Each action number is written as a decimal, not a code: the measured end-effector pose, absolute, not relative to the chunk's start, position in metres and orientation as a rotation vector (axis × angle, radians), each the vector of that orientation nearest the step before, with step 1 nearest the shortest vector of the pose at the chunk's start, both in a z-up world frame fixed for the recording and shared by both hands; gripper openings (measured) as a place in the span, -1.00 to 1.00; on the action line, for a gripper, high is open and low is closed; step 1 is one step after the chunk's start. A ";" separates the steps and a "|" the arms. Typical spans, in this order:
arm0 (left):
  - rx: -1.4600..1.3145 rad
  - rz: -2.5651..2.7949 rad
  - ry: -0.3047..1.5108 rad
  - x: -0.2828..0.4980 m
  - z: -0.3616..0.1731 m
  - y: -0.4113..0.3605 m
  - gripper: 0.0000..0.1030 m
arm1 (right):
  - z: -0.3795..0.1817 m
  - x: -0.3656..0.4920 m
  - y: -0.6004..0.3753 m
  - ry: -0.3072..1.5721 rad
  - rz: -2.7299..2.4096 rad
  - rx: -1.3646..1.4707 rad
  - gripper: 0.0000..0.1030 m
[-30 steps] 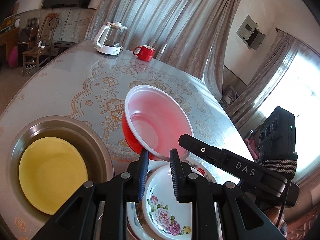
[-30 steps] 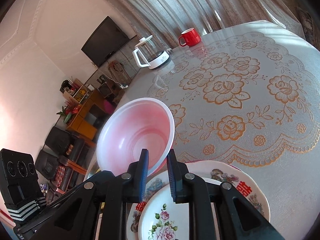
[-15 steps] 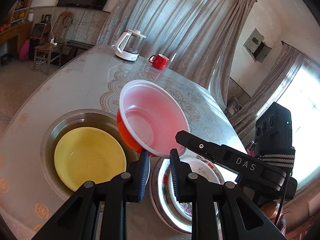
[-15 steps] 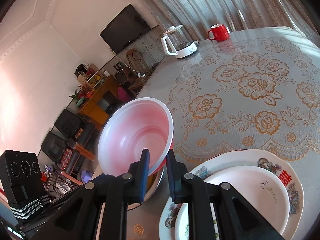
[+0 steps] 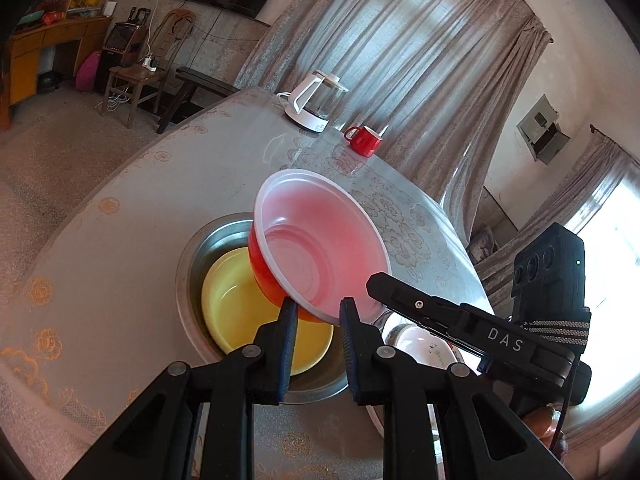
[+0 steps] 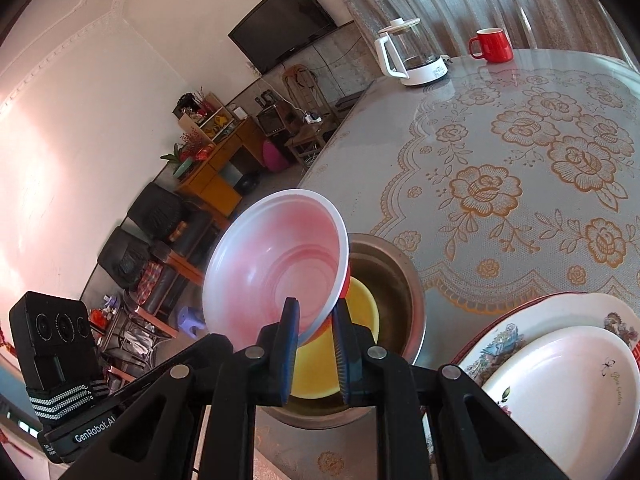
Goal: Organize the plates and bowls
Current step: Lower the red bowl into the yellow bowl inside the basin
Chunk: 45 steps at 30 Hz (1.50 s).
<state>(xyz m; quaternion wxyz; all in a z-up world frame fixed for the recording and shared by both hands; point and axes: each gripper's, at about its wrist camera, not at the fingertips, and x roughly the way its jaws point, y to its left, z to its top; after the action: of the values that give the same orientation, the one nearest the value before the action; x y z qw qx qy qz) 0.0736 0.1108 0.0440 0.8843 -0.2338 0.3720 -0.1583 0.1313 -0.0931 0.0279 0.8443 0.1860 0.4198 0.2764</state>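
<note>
while a second ago red bowl (image 5: pixel 320 248) hung over plates (image 6: pixel 560 364), both grippers, left gripper (image 5: pixel 316 312) and right gripper (image 6: pixel 316 316), clamped on rim, now carry it above yellow bowl (image 5: pixel 240 304) in steel basin (image 5: pixel 192 264); nesting likely next.

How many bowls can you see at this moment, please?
3: a red plastic bowl held tilted in the air; a yellow bowl nested inside a steel bowl on the table. Others may be hidden.
</note>
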 end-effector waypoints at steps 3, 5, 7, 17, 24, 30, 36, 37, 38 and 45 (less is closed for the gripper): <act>-0.496 -0.321 0.789 0.072 0.037 0.113 -0.60 | 0.021 0.129 -0.086 0.912 0.581 0.373 -0.70; -0.495 -0.308 0.791 0.071 0.035 0.116 -0.60 | 0.017 0.128 -0.084 0.929 0.580 0.366 -0.70; -0.497 -0.302 0.793 0.070 0.033 0.118 -0.60 | 0.012 0.128 -0.081 0.947 0.578 0.355 -0.70; -0.496 -0.259 0.808 0.067 0.021 0.126 -0.60 | -0.002 0.126 -0.073 1.005 0.549 0.319 -0.70; -0.493 -0.221 0.805 0.070 0.017 0.129 -0.60 | -0.006 0.124 -0.074 1.022 0.515 0.298 -0.70; -0.484 -0.206 0.811 0.072 0.013 0.128 -0.60 | -0.009 0.125 -0.072 1.027 0.485 0.269 -0.70; -0.444 -0.180 0.811 0.073 0.014 0.124 -0.60 | -0.008 0.125 -0.069 1.019 0.473 0.240 -0.66; -0.441 -0.178 0.812 0.074 0.013 0.124 -0.60 | -0.008 0.126 -0.069 1.018 0.470 0.233 -0.65; -0.436 -0.178 0.812 0.073 0.013 0.123 -0.60 | -0.008 0.126 -0.069 1.016 0.471 0.228 -0.64; -0.419 -0.191 0.824 0.080 0.008 0.119 -0.60 | -0.004 0.126 -0.063 0.995 0.438 0.147 -0.58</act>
<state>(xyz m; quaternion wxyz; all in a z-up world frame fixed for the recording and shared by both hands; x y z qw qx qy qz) 0.0796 0.1194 0.0083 0.8906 -0.2019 0.3970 -0.0918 0.1264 -0.0632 -0.0045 0.8534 0.0699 0.4728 0.2081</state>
